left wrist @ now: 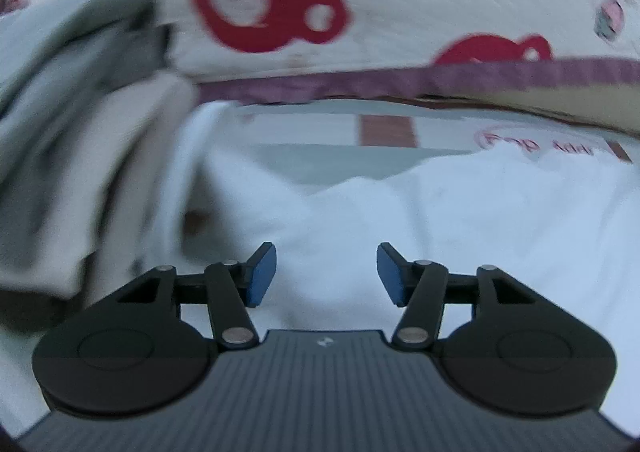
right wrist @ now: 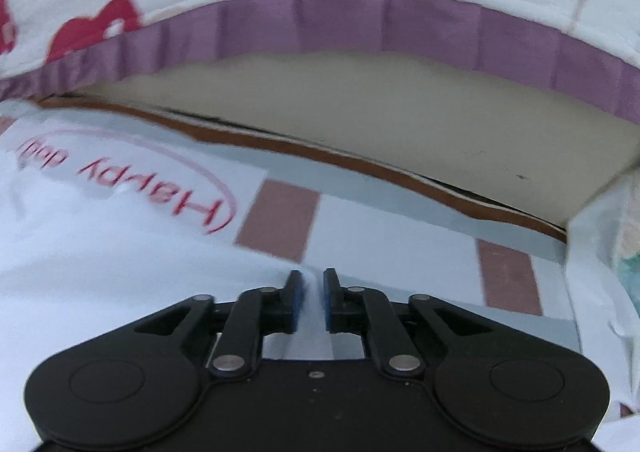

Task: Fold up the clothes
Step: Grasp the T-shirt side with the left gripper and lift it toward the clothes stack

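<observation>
White garment [left wrist: 460,220] lay on checked sheet [right wrist: 400,224]; left gripper [left wrist: 326,272] gaped empty above it (blurred), right gripper [right wrist: 314,300] nearly closed, pinching nothing discernible.

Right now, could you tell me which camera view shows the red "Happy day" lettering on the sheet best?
The right wrist view: the lettering lies upside down but readable, inside a pink oval, left of the right gripper. In the left wrist view only a blurred part of it shows, its lower part hidden behind the white garment.
</observation>
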### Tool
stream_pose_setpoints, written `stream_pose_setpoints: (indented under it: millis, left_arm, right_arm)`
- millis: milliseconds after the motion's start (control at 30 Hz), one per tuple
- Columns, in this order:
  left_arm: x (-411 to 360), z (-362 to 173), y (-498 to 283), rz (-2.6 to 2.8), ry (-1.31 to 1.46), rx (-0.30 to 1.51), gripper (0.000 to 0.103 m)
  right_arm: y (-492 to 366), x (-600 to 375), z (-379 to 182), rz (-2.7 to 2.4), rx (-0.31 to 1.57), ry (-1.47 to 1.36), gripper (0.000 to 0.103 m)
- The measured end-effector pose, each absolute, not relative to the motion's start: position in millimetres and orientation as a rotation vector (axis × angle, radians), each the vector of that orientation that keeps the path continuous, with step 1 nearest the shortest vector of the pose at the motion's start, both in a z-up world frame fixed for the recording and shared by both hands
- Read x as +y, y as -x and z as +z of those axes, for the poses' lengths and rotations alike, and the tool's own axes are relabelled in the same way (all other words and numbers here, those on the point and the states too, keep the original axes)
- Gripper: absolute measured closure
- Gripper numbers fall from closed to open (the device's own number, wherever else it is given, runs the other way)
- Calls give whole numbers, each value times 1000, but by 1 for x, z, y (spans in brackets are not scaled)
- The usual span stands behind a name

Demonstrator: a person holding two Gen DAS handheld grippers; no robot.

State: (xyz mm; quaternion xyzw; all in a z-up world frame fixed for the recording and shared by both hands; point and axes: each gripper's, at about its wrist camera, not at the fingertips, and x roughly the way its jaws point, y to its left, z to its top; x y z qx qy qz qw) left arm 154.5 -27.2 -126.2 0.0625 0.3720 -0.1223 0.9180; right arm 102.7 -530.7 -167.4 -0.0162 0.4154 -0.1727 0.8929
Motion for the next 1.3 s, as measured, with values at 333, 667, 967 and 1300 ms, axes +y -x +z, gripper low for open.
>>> stream_pose_setpoints:
  millis: [333, 667, 967, 1300]
  left_arm:
    - [30, -127, -163, -98, -19, 776, 42]
    - [11, -155, -177, -39, -226, 707, 39]
    - [2, -129, -176, -8, -397, 537, 101]
    - [53, -2, -151, 85, -364, 266, 101]
  right_arm:
    - [-102, -495, -116, -353, 752, -240, 69]
    - [-115, -339, -135, 197, 849, -96, 64]
    - [-114, -280, -149, 320, 869, 32, 60]
    - [-103, -273, -170, 336, 919, 93, 57]
